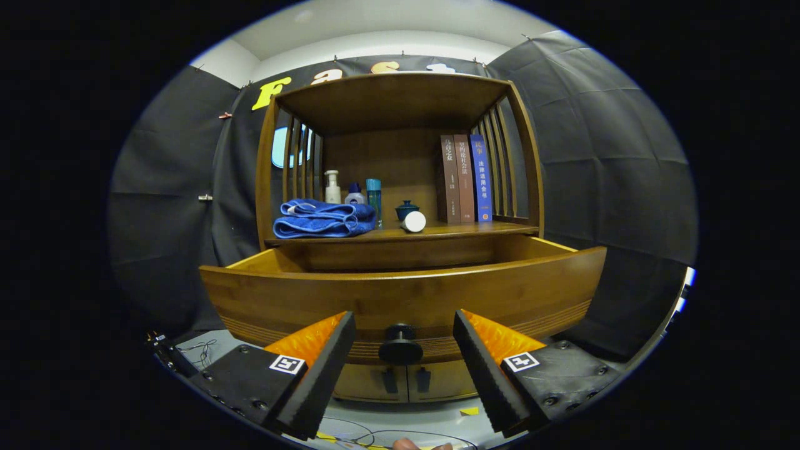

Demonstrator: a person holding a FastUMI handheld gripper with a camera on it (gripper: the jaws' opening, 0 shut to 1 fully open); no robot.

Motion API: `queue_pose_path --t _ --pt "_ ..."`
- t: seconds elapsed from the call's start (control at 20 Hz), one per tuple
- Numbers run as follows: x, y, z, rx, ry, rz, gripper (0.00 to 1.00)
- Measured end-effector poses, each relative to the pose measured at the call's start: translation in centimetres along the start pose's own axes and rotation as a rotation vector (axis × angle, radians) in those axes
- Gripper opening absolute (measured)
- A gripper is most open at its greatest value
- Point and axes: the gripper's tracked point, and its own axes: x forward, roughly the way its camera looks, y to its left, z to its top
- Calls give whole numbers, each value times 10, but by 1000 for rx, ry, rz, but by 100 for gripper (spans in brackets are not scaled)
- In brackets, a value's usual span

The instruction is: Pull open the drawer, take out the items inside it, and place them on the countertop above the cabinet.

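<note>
The wooden drawer (400, 294) of the cabinet stands pulled out toward me, its curved front wide across the view. Its round dark knob (400, 344) sits between my two fingers, which stand apart on either side without touching it. My gripper (403, 325) is open. The drawer's inside is hidden behind its front panel, so I cannot tell what lies in it. The countertop (450, 232) above the drawer is a wooden shelf surface.
On the countertop lie a folded blue towel (324, 219), three bottles (353, 190), a small blue lidded pot (406, 209), a white round object (414, 221) and three upright books (464, 178). Bare wood shows between the white object and the books. Small cupboard doors (406, 381) sit below the drawer.
</note>
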Motion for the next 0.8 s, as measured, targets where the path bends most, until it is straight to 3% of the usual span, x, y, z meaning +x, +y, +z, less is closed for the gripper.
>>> queue_pose_path --t 0.55,0.8 --pt "25 4 -5 14 5 4 99" --pt "58 5 -1 -10 60 2 99"
